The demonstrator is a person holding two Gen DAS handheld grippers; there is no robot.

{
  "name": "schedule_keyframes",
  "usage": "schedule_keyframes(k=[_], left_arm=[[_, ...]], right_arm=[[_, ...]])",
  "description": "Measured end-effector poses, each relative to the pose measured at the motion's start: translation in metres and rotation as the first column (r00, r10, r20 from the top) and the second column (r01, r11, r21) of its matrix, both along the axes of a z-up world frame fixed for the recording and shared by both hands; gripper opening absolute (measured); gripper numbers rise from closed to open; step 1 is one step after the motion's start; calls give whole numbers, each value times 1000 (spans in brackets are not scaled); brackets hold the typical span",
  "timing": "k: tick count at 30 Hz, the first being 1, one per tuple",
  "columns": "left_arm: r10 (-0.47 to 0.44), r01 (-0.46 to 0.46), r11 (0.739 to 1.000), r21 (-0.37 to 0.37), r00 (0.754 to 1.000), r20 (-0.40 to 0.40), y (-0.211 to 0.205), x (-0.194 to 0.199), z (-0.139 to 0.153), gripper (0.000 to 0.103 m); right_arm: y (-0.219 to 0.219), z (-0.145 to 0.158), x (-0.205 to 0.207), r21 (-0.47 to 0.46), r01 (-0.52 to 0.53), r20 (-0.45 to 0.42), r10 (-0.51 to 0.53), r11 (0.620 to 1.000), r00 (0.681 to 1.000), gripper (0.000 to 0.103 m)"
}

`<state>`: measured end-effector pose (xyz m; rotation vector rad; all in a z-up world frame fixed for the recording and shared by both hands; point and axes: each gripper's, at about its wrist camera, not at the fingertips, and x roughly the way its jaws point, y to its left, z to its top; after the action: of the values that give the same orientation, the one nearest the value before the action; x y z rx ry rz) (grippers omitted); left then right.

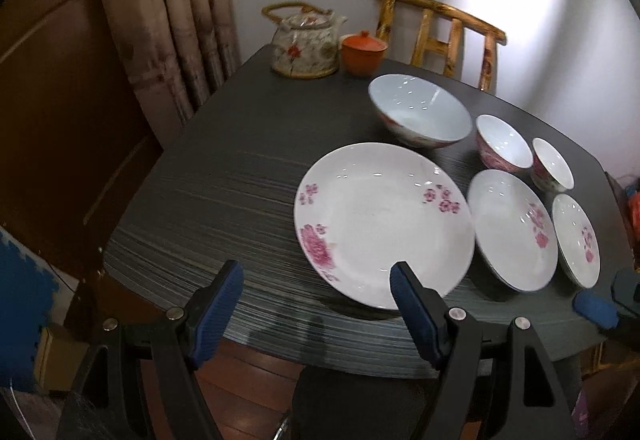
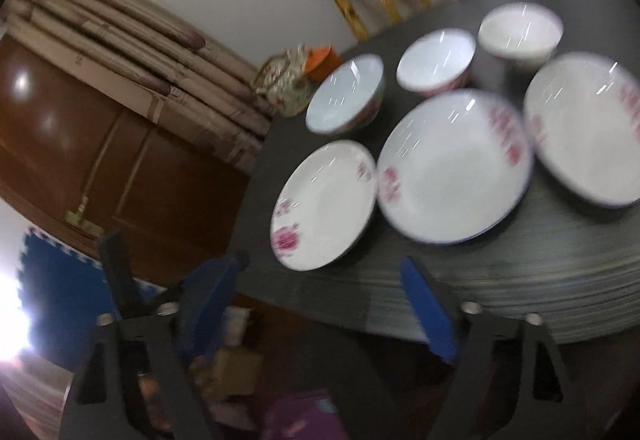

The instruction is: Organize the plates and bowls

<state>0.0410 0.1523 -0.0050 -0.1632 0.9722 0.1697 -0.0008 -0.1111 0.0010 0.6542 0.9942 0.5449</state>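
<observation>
Three white plates with pink flowers lie in a row on the dark table [image 1: 224, 175]: a large plate [image 1: 384, 224], a medium plate [image 1: 512, 230] and a small plate [image 1: 576, 240]. Behind them stand a large bowl [image 1: 420, 111], a medium bowl [image 1: 503, 141] and a small bowl [image 1: 552, 165]. My left gripper [image 1: 316, 282] is open and empty at the near table edge, its right finger over the large plate's near rim. My right gripper [image 2: 324, 276] is open and empty, near the table edge; the blurred right wrist view shows the same plates [image 2: 452, 167] and bowls [image 2: 346, 91].
A patterned teapot [image 1: 304, 43] and an orange lidded cup [image 1: 363, 51] stand at the table's far corner. A bamboo chair [image 1: 440, 31] is behind the table against the wall. A curtain [image 1: 168, 7] and a brown door [image 1: 60, 99] are at left.
</observation>
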Motion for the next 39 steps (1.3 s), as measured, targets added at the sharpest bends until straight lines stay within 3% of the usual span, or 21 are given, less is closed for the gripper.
schedule_keyframes(k=[6,10,13,30,39], left_arm=[[27,-28,999,-29,999,-29,18,16,-9,78],[9,-14,994,-104,999,-44,30,24,-17,78],[-1,-7,991,-135,998,-63,34,30,-24,78],[-52,48,998,-31,991,-125,24,58,-44,78],[-82,73,995,-69,988,-129,24,67,-52,78]], right_arm=[[22,-16,26,73,-15,-137,25,997,990,75],[34,-28,36,90,-26,-190,43,996,981,61],[43,-34,40,69,-25,-210,39,997,977,59],[53,-69,70,32,12,-313,-1,999,950,53],[66,-78,80,-17,-2,-338,-4,1000,941,45]])
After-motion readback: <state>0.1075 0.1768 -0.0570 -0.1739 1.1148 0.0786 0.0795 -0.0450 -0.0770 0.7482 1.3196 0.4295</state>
